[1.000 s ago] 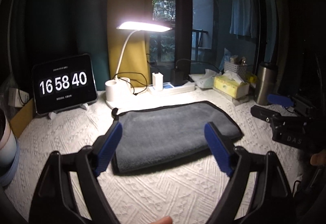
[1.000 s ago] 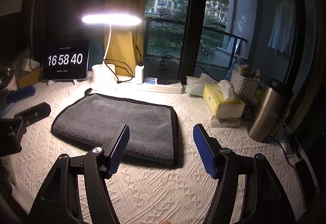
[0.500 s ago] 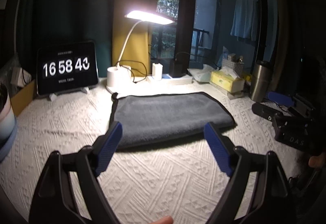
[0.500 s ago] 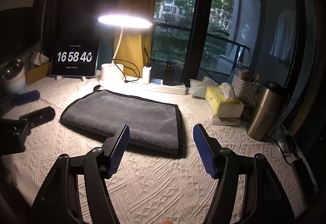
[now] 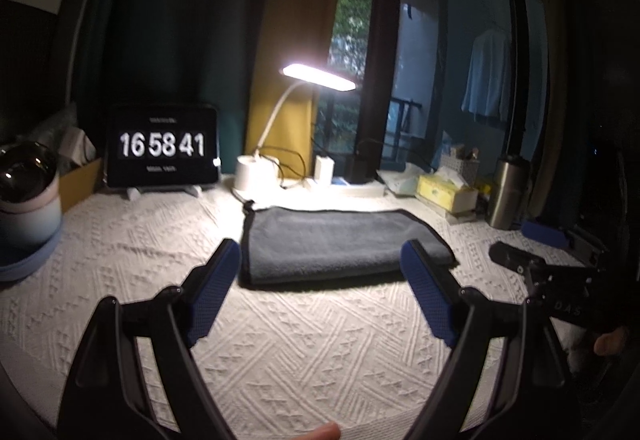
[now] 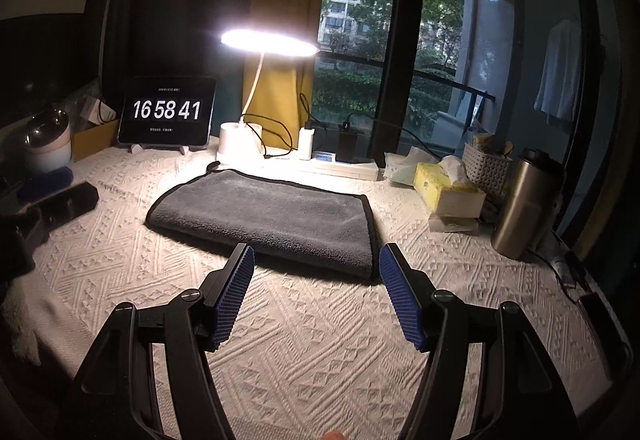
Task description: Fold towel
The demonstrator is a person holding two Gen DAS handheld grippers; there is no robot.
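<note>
The left gripper (image 5: 320,276) is hovering above the cloth-covered table (image 5: 312,352) with its blue-padded jaws spread wide and nothing between them. The right gripper (image 6: 316,290) is doing the same — jaws wide apart, empty, raised off the surface. Each is pointing toward the grey towel (image 6: 268,216), which is lying flat just beyond the fingertips, near the middle of the table and touched by neither tool.

The towel is showing a thick rounded near edge and a dark trimmed border at its far and side edges — it is looking as if already doubled over once, though the layers cannot be counted for certain. The grippers being open and set back suggests they are either finished or lining up for another fold.

Behind the towel a lit desk lamp (image 6: 268,44) is shining down on it, beside a tablet clock (image 6: 167,112). To the right are sitting a yellow tissue box (image 6: 446,188) and a steel flask (image 6: 524,208), well clear of the folding area.
</note>
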